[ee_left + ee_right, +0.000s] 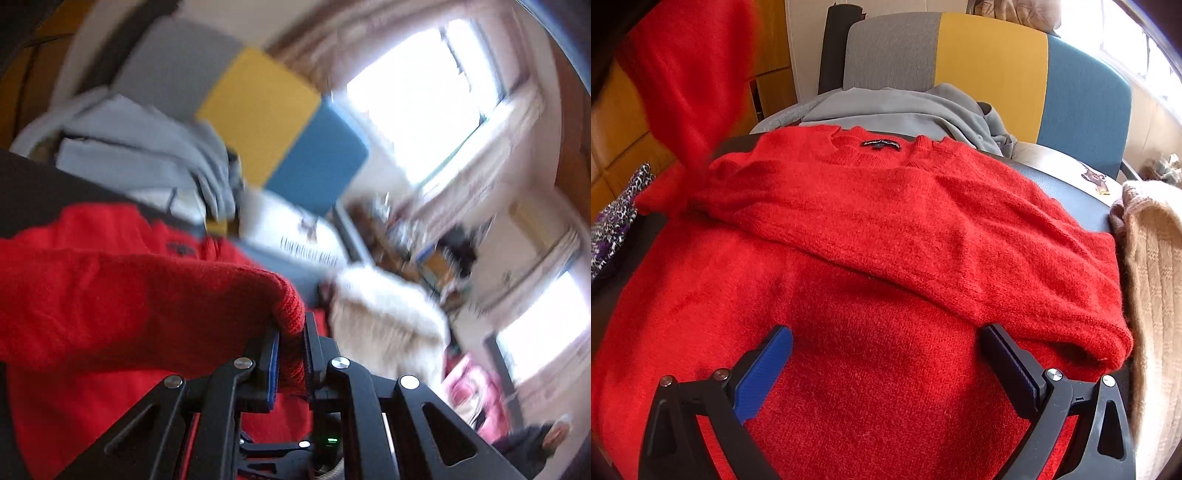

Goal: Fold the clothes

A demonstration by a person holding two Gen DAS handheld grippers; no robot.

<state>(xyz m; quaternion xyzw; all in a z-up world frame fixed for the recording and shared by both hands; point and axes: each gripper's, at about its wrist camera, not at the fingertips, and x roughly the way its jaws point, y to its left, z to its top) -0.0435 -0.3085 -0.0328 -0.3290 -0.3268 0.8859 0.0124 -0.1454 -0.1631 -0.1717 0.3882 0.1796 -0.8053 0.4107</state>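
Left gripper [291,350] clamps the cuff of the red sweater [871,258], sleeve lifted (one sleeve already lies across the chest). Sweater's spread flat on the desk [1067,184]; right gripper [886,369] hovers open above the hem. Next: lay this sleeve across.

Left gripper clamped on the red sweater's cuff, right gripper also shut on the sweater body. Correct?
Not quite. The right gripper is open, hovering over the red sweater with nothing pinched, per the right wrist view. The left gripper is indeed clamped on the cuff.
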